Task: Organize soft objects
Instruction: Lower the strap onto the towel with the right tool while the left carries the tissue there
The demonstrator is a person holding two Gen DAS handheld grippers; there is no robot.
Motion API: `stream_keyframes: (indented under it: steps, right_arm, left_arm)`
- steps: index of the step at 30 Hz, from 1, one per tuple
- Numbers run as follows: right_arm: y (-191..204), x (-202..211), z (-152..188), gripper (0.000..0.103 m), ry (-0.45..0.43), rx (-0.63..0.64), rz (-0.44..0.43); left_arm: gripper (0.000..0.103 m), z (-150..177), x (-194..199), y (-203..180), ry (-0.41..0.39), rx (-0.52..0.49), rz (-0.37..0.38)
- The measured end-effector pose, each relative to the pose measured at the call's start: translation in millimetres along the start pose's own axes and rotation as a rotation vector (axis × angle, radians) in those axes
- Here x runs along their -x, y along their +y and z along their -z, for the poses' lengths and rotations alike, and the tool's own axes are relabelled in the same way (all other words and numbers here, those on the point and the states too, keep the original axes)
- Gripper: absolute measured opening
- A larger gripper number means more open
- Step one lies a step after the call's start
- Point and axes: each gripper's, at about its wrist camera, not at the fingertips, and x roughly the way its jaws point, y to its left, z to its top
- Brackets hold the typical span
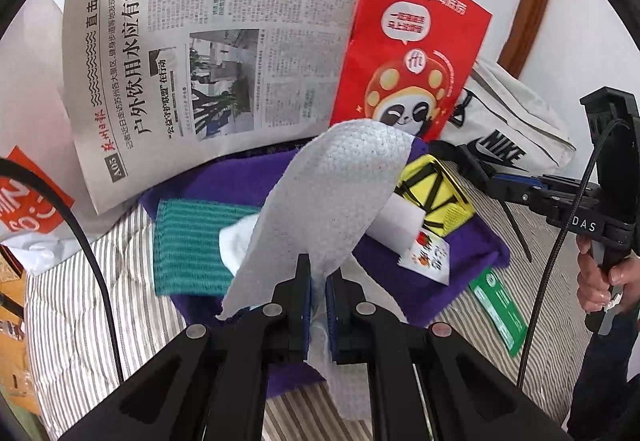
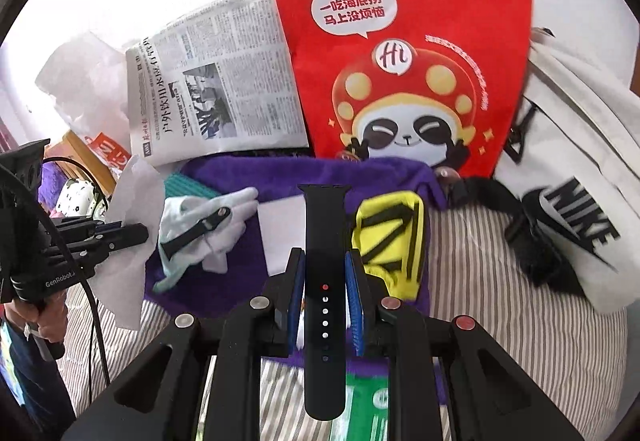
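Observation:
My left gripper (image 1: 318,281) is shut on a white textured paper towel (image 1: 336,193), which hangs up over a purple towel (image 1: 432,281) on the striped bed. On the purple towel lie a teal striped cloth (image 1: 188,245), a white glove (image 2: 224,217) with a second black strap piece (image 2: 196,233), a white block (image 1: 396,225) and a yellow pouch (image 2: 392,237). My right gripper (image 2: 324,273) is shut on a black watch strap (image 2: 324,281), held lengthwise between the blue pads. The left gripper (image 2: 132,233) also shows at the left of the right wrist view with the paper towel (image 2: 124,237).
A newspaper (image 1: 208,61) and a red paper bag (image 2: 404,53) lean against the wall behind the towel. A white Nike bag (image 2: 576,209) lies at the right. A green packet (image 1: 500,309) rests on the striped sheet (image 2: 500,301). A hand (image 1: 604,273) grips the right tool.

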Motion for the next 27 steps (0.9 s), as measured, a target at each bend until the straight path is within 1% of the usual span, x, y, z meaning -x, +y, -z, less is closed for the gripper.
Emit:
stream_keyframes:
  steps: [7, 11, 16, 21, 24, 27]
  right_arm:
    - [-7, -29, -20, 0.020, 0.034, 0.004, 0.021]
    - [-9, -44, -26, 0.020, 0.049, -0.007, 0.038]
    - [-11, -70, -25, 0.020, 0.087, -0.035, 0.024]
    - [-10, -88, -20, 0.020, 0.127, -0.024, 0.046]
    - [-10, -95, -17, 0.020, 0.139, -0.016, 0.067]
    - [-11, -102, -14, 0.020, 0.154, -0.011, 0.072]
  left_arm:
    - [0.007, -14, -16, 11, 0.024, 0.028, -0.005]
    - [0.007, -16, -28, 17, 0.036, 0.035, -0.015]
    - [0.007, -11, -38, 23, 0.063, 0.043, -0.003]
    - [0.007, -9, -50, 25, 0.082, 0.045, 0.004]
    - [0.007, -7, -61, 24, 0.112, 0.042, -0.016]
    - [0.007, -3, -65, 24, 0.120, 0.040, -0.018]
